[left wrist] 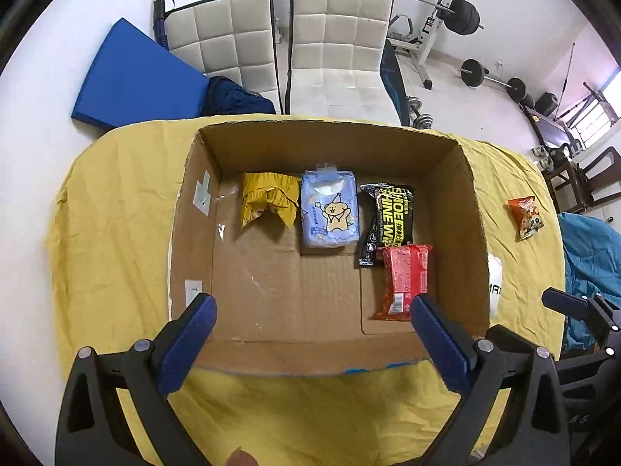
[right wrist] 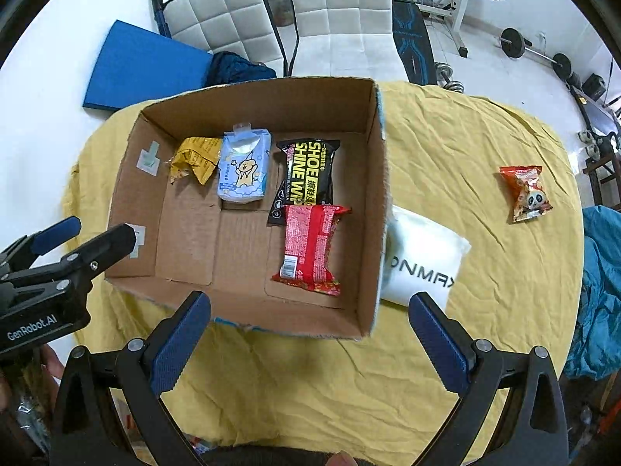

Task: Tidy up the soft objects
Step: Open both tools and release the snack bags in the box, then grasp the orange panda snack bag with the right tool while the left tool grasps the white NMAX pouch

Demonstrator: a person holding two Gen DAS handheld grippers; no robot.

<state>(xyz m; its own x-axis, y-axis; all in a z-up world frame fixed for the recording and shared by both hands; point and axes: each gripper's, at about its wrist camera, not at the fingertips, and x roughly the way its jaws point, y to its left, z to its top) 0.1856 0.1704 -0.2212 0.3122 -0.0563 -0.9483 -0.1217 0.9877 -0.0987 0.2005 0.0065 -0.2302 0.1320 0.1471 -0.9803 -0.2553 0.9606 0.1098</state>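
An open cardboard box point(left wrist: 202, 233) point(right wrist: 372, 209) stands on a yellow cloth. Inside lie a yellow pack point(left wrist: 268, 202) point(right wrist: 196, 159), a light blue tissue pack point(left wrist: 330, 209) point(right wrist: 244, 171), a black shoe-wipes pack point(left wrist: 390, 217) point(right wrist: 308, 174) and a red pack point(left wrist: 405, 279) point(right wrist: 310, 248). Outside, right of the box, lie a white pouch point(right wrist: 423, 260) point(left wrist: 493, 283) and an orange panda snack bag point(right wrist: 526, 194) point(left wrist: 526, 217). My left gripper point(left wrist: 312, 308) point(right wrist: 83, 233) is open and empty over the box's near edge. My right gripper point(right wrist: 310, 306) is open and empty over the box's near right corner.
The yellow cloth point(right wrist: 465, 147) covers a round table. Two white chairs point(left wrist: 341, 39) and a blue mat point(left wrist: 136, 77) stand behind it. Gym weights point(left wrist: 465, 15) are at the back right. A teal cloth point(right wrist: 601, 291) lies at the right edge.
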